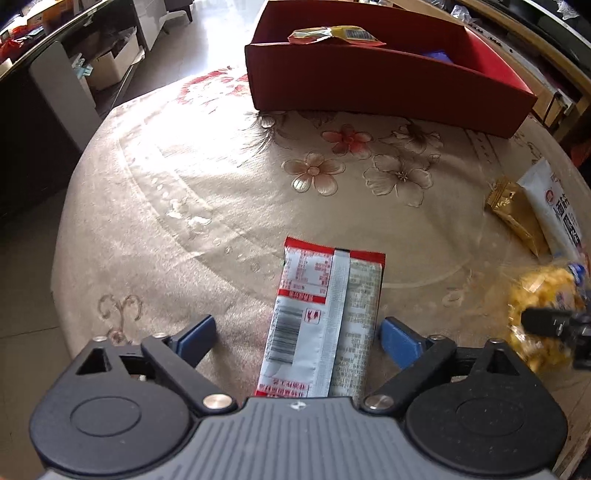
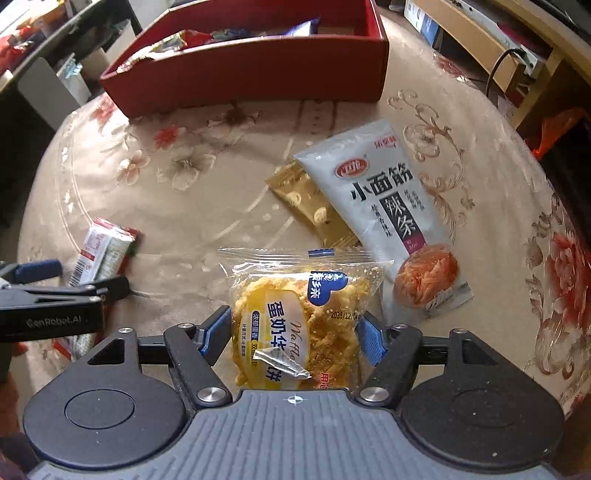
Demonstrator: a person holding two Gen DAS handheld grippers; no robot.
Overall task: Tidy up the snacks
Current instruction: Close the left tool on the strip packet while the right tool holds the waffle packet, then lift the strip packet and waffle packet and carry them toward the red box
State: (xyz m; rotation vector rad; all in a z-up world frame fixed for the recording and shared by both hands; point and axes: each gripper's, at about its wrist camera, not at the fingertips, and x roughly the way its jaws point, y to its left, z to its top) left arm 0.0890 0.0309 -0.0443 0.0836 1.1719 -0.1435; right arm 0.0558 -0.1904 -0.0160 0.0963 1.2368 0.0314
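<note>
The right gripper point(image 2: 293, 334) has its blue pads pressed against both sides of a clear crinkly waffle packet point(image 2: 299, 317), clamping it low over the tablecloth point(image 2: 207, 221). The left gripper point(image 1: 298, 334) is spread wide around a flat red-and-silver snack packet point(image 1: 325, 317) lying on the cloth, pads apart from it. Only the right view shows the grey spicy-strip pouch point(image 2: 384, 214) in full, overlapping a gold foil packet point(image 2: 314, 206). Beyond stands the red cardboard box point(image 1: 369, 85); the left view shows a yellow wrapper point(image 1: 332, 35) inside, the right view several mixed wrappers.
</note>
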